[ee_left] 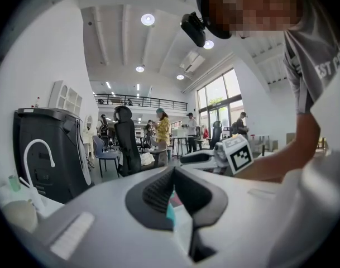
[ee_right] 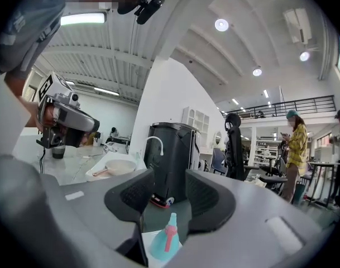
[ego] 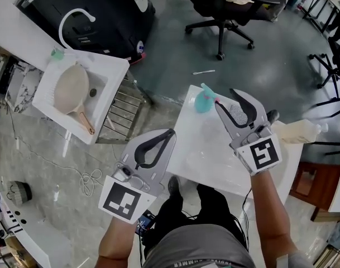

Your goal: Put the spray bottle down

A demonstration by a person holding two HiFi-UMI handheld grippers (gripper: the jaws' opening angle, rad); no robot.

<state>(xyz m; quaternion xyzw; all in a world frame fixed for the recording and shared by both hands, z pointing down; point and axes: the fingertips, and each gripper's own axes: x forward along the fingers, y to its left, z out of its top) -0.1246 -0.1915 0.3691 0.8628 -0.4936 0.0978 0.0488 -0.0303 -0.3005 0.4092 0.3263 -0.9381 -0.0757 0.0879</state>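
The teal spray bottle [ego: 205, 100] [ee_right: 165, 242] stands upright near the far edge of the white surface [ego: 206, 149], long axis vertical, its pink trigger facing the right gripper [ego: 224, 97]. That gripper's jaws stand apart just beside the bottle, not touching it. The left gripper [ego: 171, 133], held off the surface's near-left edge, has its jaw tips together on nothing.

Forearms [ego: 270, 205] bare, stretched forward. Left grey two-jaw gripper [ego: 171, 133]: jaws closed together, empty, just off the white table's [ego: 206, 144] left edge. Right grey two-jaw gripper [ego: 224, 97]: jaws apart, empty, above its far edge.
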